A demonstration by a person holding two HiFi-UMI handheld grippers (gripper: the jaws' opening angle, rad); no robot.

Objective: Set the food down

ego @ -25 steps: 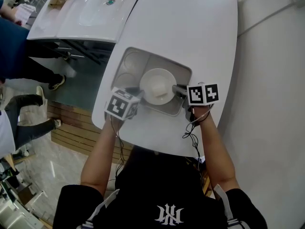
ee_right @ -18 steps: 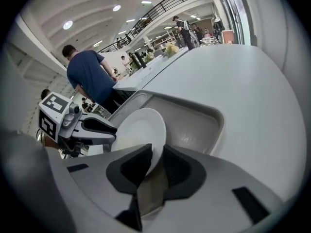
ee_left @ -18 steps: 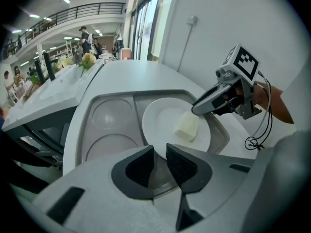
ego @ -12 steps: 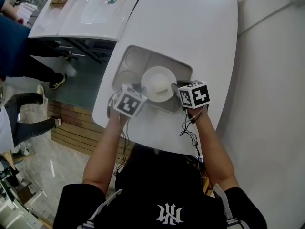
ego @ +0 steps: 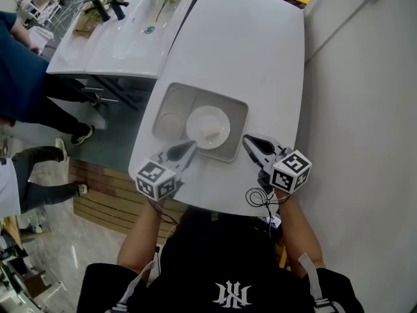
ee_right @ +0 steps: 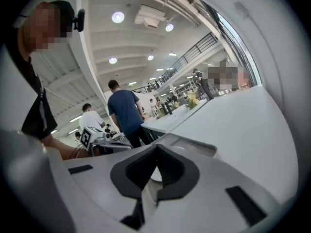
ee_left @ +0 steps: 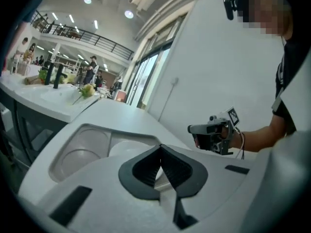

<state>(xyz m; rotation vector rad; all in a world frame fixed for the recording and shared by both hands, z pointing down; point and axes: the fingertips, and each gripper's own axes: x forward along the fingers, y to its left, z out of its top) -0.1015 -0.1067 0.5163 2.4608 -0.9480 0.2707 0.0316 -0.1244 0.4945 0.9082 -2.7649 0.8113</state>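
Observation:
A grey compartment tray [ego: 238, 111] lies flat on the white table [ego: 260, 51], with a white bowl [ego: 208, 126] in its right compartment. My left gripper [ego: 189, 147] hovers just off the tray's near left corner, jaws shut with nothing between them. At the tray's near right, my right gripper [ego: 248, 140] is also shut and empty, clear of the rim. In the left gripper view the left gripper's closed jaws [ee_left: 160, 152] point at the tray [ee_left: 82, 130] and the bowl [ee_left: 127, 147], and the right gripper [ee_left: 191, 128] shows beyond. The right gripper view shows the right gripper's closed jaws [ee_right: 156, 152] facing the tray's rim [ee_right: 197, 145].
A second white counter [ego: 124, 31] with a basin, black taps and flowers stands at the upper left. People [ego: 26, 90] stand left of the table, over a wooden step [ego: 98, 188]. A pale wall [ego: 365, 109] runs along the right.
Both grippers have drawn back from the tray's left and right edges toward me, and their jaws have closed. The tray and bowl stay on the table.

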